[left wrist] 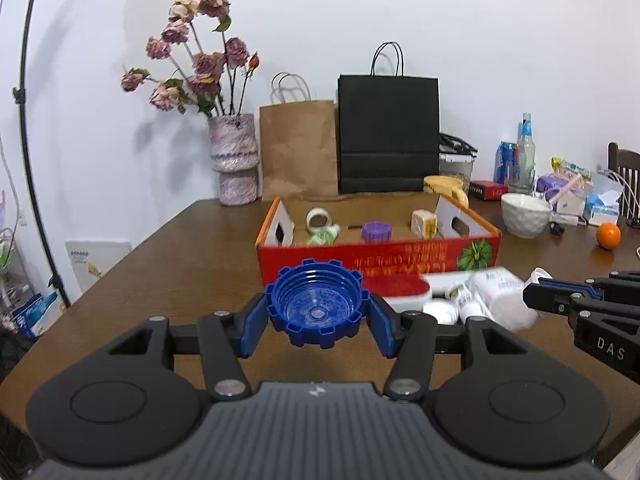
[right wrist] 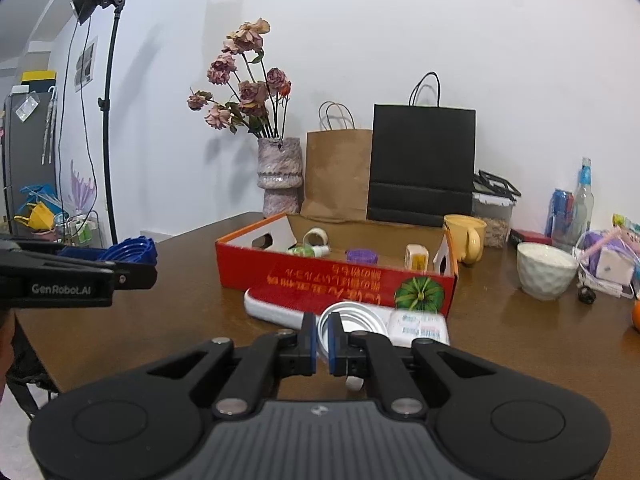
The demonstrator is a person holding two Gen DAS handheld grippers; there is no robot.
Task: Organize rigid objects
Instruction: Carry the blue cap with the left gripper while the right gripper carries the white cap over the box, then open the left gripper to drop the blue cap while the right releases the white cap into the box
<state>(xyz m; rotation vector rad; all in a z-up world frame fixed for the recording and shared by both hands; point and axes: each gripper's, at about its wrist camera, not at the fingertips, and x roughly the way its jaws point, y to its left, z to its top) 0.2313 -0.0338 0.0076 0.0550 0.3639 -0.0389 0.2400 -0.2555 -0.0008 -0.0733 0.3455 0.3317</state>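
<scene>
Four small items lie in the red box (left wrist: 376, 258); left fingers (left wrist: 256, 322) clamp a blue cap (left wrist: 318, 306), right fingers (right wrist: 308, 342) together.

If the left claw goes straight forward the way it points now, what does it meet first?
Probably the near red wall of the open box; the left claw, shut on the blue cap, points at it. Depth is unclear.
</scene>
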